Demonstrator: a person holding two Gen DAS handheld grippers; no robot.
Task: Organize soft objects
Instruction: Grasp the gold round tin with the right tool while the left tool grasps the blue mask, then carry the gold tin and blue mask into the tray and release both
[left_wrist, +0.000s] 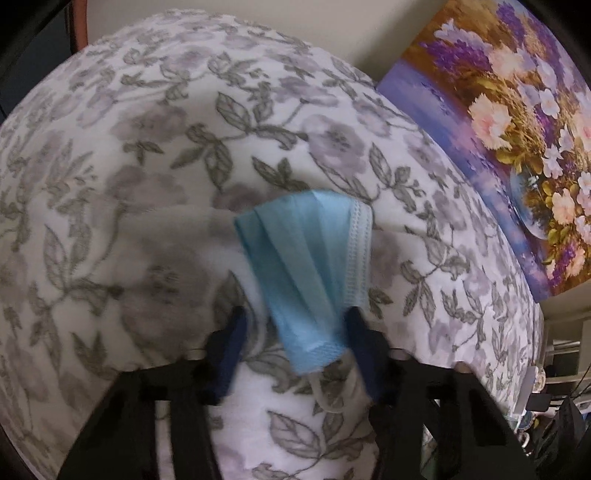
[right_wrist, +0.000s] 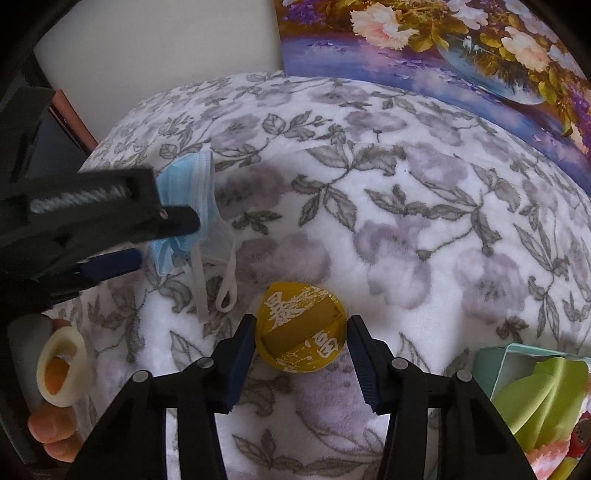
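Observation:
A light blue face mask (left_wrist: 306, 266) lies crumpled on the floral blanket (left_wrist: 147, 147), its white ear loops (right_wrist: 227, 280) trailing. My left gripper (left_wrist: 295, 325) straddles the mask's near end. The right finger (left_wrist: 360, 339) touches the mask, while a strip of blanket shows between the mask and the left finger (left_wrist: 232, 343), so it stands open. In the right wrist view that gripper (right_wrist: 155, 240) reaches in from the left. A yellow ball (right_wrist: 301, 328) with white characters rests on the blanket (right_wrist: 406, 184). My right gripper (right_wrist: 302, 325) has a pad against each side of it.
A flower painting (left_wrist: 498, 129) (right_wrist: 443, 55) leans on the wall behind the blanket. A teal box (right_wrist: 495, 354) with green items sits at the right. A person's fingers (right_wrist: 55, 424) hold the left gripper's handle. Clutter (left_wrist: 554, 387) stands past the blanket's right edge.

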